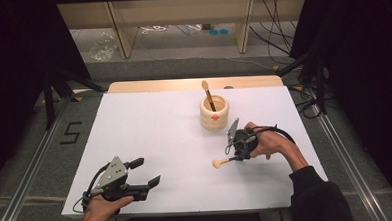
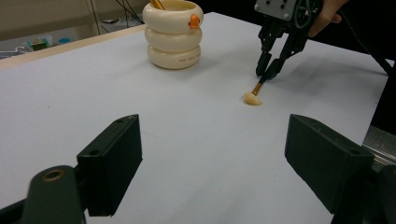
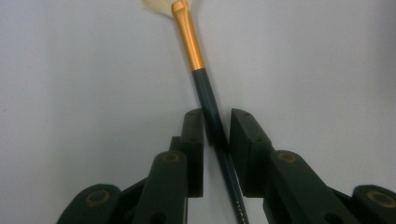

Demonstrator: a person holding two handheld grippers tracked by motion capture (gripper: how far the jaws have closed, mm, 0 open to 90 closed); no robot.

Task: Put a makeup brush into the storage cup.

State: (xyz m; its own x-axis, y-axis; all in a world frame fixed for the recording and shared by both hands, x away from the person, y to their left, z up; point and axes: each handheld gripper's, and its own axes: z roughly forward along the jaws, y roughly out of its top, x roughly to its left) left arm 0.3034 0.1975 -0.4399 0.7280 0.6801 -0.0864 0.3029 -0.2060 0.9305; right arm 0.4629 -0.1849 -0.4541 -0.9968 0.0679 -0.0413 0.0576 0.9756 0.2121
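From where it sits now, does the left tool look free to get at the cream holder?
Probably yes. The left tool rests open near the table's front edge, with bare surface between it and the holder. The right tool, gripping a brush, sits beside that path, not across it.

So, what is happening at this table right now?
A person holds a gripper in each hand over a white table. The right gripper is closed on the dark handle of a brush, whose pale bristle tip touches the table. A ringed cream cup behind it already holds another brush. The left gripper rests open near the front edge, holding nothing.
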